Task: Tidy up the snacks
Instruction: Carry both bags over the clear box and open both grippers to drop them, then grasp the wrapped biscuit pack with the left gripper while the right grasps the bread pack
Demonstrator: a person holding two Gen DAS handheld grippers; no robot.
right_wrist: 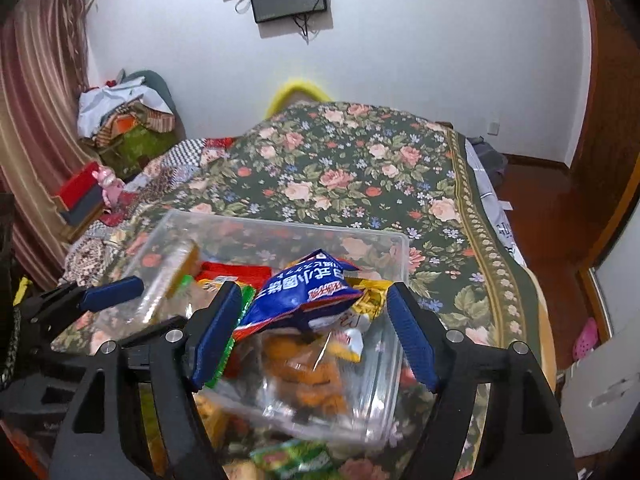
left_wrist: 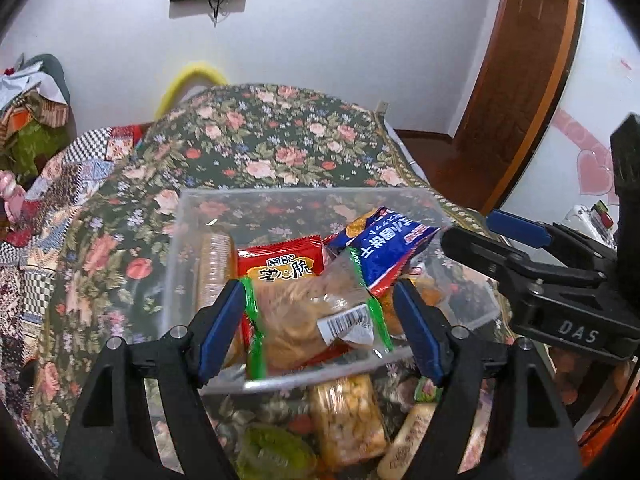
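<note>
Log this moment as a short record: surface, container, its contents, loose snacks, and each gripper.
surface: floral cloth
container: clear plastic box, open-topped
contents: blue snack bag on top, red packet, green-edged clear packet, among others
loose snacks: peanut bar on the cloth in front of the box
left gripper: open, astride the green-edged packet, pads not pressing
right gripper: open, blue bag between the jaws, not gripped

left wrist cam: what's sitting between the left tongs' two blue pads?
A clear green-edged packet of brown snack, lying in the clear plastic box on other packets, sits between the left tongs. Left wrist view shows it; pad contact isn't clear.
</note>
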